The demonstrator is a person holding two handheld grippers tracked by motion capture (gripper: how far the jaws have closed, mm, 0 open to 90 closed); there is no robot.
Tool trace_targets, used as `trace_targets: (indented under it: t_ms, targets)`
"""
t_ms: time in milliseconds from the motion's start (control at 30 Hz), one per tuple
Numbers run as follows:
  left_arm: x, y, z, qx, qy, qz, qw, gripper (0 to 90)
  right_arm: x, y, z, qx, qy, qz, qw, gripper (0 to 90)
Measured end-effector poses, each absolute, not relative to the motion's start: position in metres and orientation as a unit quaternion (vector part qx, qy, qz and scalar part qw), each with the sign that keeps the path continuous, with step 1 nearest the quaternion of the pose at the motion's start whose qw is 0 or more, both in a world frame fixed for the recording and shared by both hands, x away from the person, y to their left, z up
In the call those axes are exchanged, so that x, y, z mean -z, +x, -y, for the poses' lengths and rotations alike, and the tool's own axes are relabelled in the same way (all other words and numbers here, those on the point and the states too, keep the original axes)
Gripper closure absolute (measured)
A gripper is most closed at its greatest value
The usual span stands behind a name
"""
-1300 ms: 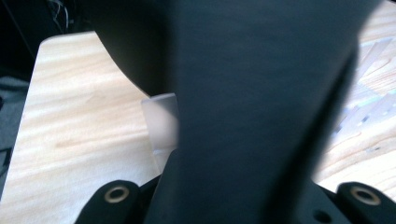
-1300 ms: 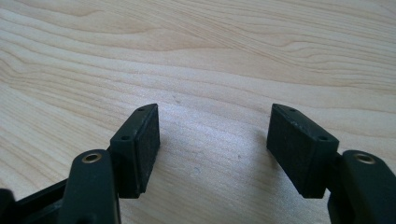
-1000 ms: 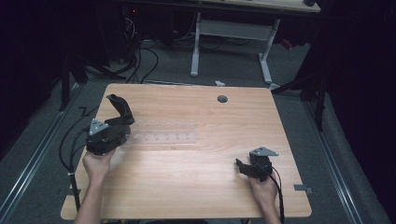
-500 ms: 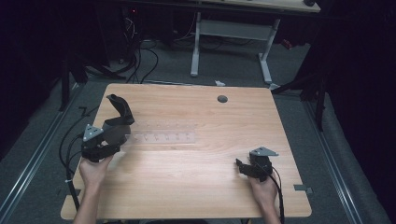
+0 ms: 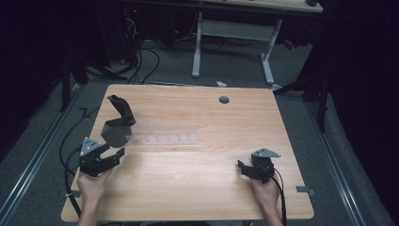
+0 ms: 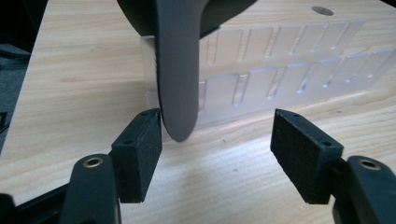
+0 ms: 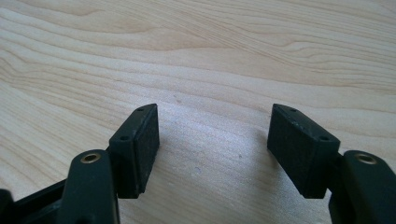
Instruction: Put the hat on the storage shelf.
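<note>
Left claw sat at the near-left part of the surface, held in our left hand, and its jaws had just been opening. In the left gripper view they stood wide apart, gripping nothing. The lower tip of the dark grey curved object hung between them, close against the left pad, though we could not tell whether it touched; the right pad was well clear of it.

From the high view, that dark curved object stood upright just beyond the left claw, resting at the left end of the clear plastic rack. The rack lay flat across the middle of the surface, and the left gripper view showed its 2 rows of slots running away behind the dark object.

Our right claw rested at the near-right part of the surface, in our right hand, well apart from the rack and the dark object. In the right gripper view its jaws were spread wide over bare wood grain, with nothing between them.

A small round grommet sat near the far edge of the surface.
</note>
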State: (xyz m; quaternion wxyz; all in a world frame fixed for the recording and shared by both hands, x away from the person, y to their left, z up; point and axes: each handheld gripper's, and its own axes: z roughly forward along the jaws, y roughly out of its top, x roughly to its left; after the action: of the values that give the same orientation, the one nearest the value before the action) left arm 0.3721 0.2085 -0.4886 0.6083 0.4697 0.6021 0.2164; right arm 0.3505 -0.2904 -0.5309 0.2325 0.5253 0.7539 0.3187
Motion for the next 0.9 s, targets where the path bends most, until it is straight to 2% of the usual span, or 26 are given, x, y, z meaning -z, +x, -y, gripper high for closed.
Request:
trace_targets:
  t_ms: [400,700,900]
  targets:
    - [0.502,0.349,-0.195,-0.208,0.484,-0.599,0.603,34.7,0.531,0.350,0.290,-0.319,0.525,-0.754,0.233,34.4]
    - [0.517,0.348,-0.153,-0.174,0.539,-0.575,0.591,34.7,0.531,0.350,0.290,-0.319,0.525,-0.754,0.233,34.4]
    - [0.526,0.354,-0.127,-0.173,0.569,-0.559,0.577,35.0,0.531,0.350,0.290,-0.319,0.526,-0.753,0.232,34.3]
